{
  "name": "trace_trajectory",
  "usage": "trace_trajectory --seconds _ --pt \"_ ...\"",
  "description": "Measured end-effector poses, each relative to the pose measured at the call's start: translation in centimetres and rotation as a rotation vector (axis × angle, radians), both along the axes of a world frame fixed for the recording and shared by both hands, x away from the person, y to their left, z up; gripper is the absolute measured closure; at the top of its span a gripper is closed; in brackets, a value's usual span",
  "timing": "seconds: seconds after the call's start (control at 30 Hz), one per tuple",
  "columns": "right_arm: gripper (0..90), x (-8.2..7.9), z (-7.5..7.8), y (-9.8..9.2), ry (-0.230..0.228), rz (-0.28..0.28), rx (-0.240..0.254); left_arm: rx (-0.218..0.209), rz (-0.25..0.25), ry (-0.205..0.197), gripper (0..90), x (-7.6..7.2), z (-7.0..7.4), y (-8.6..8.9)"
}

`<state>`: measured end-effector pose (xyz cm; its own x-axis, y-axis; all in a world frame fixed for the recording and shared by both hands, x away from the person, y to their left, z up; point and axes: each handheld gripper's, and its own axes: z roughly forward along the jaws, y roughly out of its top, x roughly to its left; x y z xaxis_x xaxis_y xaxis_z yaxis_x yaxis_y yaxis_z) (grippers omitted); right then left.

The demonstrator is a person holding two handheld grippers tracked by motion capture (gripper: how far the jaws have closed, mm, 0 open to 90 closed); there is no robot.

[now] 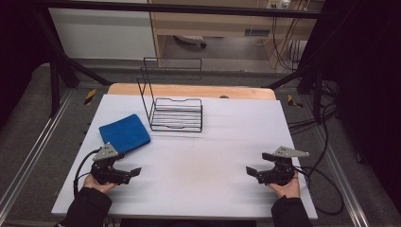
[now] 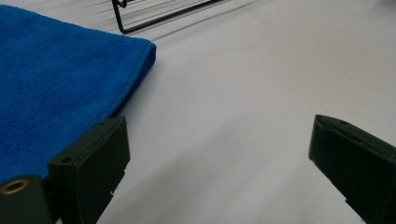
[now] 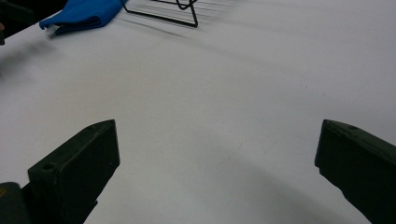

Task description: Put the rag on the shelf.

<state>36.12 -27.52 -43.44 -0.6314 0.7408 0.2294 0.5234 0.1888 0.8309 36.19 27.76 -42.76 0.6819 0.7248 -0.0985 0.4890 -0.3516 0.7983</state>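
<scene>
Down at the near edge of the table (image 1: 189,189), two hands, one gripper apiece, both low over the white surface and facing in toward each other. The left gripper (image 1: 134,172) has its jaws spread wide with nothing between them; in its own view one jaw sits just beside the blue cloth (image 2: 56,88), right at the folded edge, not pinching it. The right gripper (image 1: 251,171) is spread just as wide and empty, well apart from everything, bare tabletop ahead of it. So, by the look of it, nothing has begun: the cloth lies folded and flat on the left side of the table, near the wire rack (image 1: 176,113), which stands empty farther back toward the middle. If the cloth is headed for that rack, the grasp, the lift and the placing are all left to do. The count: one cloth, one rack, two grippers.
</scene>
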Motion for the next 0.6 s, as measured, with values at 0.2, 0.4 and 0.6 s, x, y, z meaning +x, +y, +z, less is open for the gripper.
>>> trace_trajectory --seconds 0.2,0.4,0.6 --pt "0.5 0.0 0.0 0.0 0.002 0.0 0.001 0.01 0.002 0.0 5.1 0.0 0.1 -0.1" --pt "0.6 0.0 0.0 0.2 0.004 -0.002 -0.005 0.021 0.019 -0.004 5.3 0.0 0.6 0.1" --pt "0.6 0.0 -0.1 0.4 0.006 0.005 -0.013 0.032 0.044 -0.011 6.1 0.8 1.5 0.2"
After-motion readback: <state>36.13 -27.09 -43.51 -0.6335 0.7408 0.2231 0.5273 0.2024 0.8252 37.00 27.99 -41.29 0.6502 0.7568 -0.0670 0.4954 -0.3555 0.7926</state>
